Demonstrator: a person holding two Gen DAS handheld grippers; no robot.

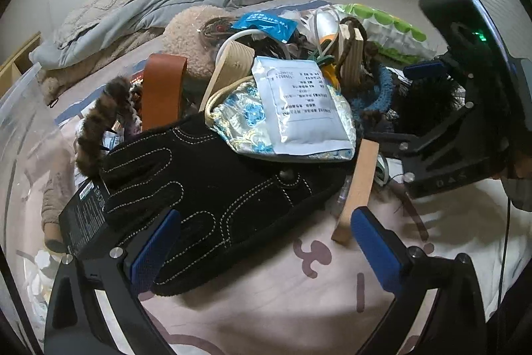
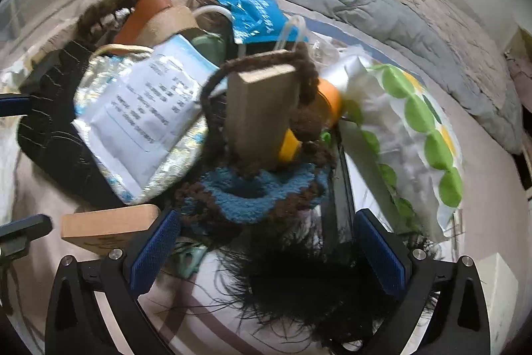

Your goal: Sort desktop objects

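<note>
The left gripper (image 1: 266, 242) is spread wide over a black stitched glove (image 1: 212, 188) at the near edge of a cluttered heap on a bed. The right gripper (image 2: 266, 248), also spread apart, straddles a black feathery tuft (image 2: 299, 288), just below a blue-and-brown crocheted piece (image 2: 252, 192) and an upright wooden block (image 2: 259, 112).

Colours in my pile: black glove (image 1: 212, 188) with pale dotted stitching, silvery pouch (image 1: 246, 118) with blue flowers, white bag (image 2: 415, 135) with green dots – plus a blue-and-brown crocheted piece (image 2: 252, 195). My pads (image 1: 156, 252) are blue.
</note>
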